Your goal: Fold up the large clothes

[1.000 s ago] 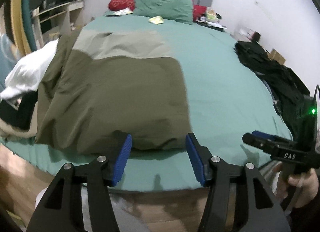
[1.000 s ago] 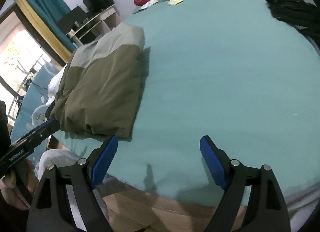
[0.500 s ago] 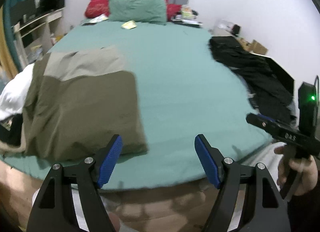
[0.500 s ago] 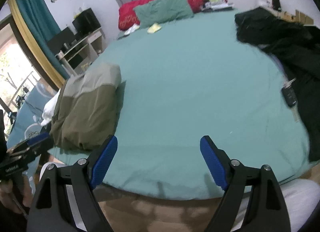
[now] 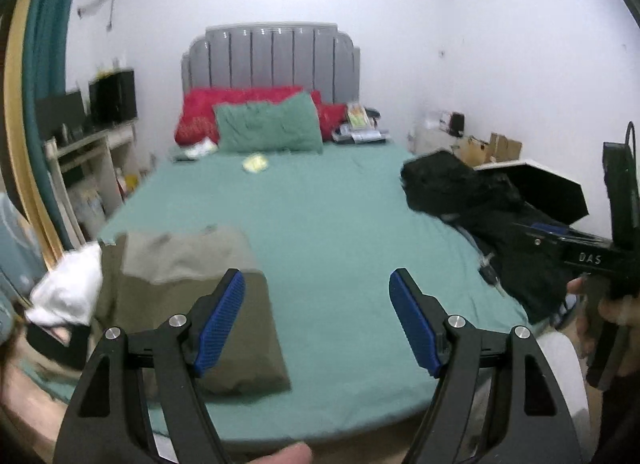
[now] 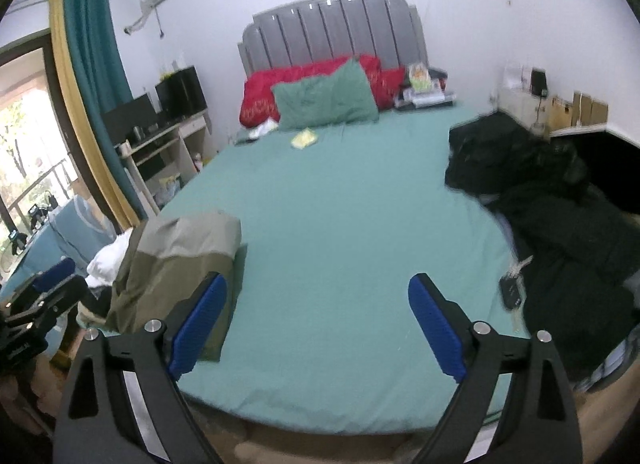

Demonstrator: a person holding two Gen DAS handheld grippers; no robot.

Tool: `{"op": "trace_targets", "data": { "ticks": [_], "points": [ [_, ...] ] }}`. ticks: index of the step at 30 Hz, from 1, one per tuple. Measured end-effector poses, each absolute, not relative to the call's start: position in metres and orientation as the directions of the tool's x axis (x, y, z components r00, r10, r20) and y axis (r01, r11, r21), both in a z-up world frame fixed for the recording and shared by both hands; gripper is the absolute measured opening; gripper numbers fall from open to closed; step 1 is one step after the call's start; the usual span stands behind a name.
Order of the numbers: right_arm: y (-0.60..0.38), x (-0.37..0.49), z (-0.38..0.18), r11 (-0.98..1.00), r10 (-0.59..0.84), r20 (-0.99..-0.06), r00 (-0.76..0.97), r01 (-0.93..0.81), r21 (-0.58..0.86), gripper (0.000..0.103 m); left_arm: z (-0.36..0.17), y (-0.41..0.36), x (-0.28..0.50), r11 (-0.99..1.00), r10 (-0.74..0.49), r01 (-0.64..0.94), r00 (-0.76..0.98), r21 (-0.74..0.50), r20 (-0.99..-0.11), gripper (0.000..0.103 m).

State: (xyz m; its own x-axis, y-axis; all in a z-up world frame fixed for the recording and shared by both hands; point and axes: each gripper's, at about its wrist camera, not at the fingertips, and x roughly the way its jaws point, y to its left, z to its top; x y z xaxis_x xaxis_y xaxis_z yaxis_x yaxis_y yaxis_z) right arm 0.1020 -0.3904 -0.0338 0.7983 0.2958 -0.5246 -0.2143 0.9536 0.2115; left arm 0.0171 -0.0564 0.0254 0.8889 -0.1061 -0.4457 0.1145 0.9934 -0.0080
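Folded olive garment (image 5: 192,304) on bed (image 5: 320,224), near left corner — black clothes (image 6: 560,204) heaped right. Left hand-held gripper (image 5: 316,320), right hand-held gripper (image 6: 316,324) — both spread apart, empty.

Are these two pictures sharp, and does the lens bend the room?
Left wrist view: bed and olive garment are softly blurred; left tool is sharp. Right wrist view: sharper, window glare, headboard bowed; right tool crisp.
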Motion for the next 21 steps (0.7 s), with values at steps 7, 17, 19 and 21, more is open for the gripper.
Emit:
{"op": "trace_targets", "data": {
  "ticks": [7,17,19,21],
  "points": [
    [-0.387,0.086,0.012,0.963,0.268,-0.426,0.864,-0.226,0.147,0.092,0.066,-0.051,0.003,0.999,-0.042,0.039,0.948,-0.015,-0.315,0.078],
    [-0.362,0.061,0.024,0.977,0.215,-0.358,0.909,-0.200,0.079,0.095,0.073,-0.034,-0.012,0.998,0.023,-0.032,0.984,-0.048,-0.175,0.078],
    [-0.355,0.061,0.018,0.976,0.219,-0.349,0.911,-0.206,0.074,0.099,0.065,-0.032,-0.007,0.998,0.019,-0.029,0.984,-0.053,-0.175,0.078],
    [-0.346,0.063,0.012,0.975,0.222,-0.349,0.910,-0.216,0.059,0.101,0.058,-0.027,-0.002,0.997,-0.003,-0.013,0.981,-0.082,-0.192,0.079]
  ]
}}
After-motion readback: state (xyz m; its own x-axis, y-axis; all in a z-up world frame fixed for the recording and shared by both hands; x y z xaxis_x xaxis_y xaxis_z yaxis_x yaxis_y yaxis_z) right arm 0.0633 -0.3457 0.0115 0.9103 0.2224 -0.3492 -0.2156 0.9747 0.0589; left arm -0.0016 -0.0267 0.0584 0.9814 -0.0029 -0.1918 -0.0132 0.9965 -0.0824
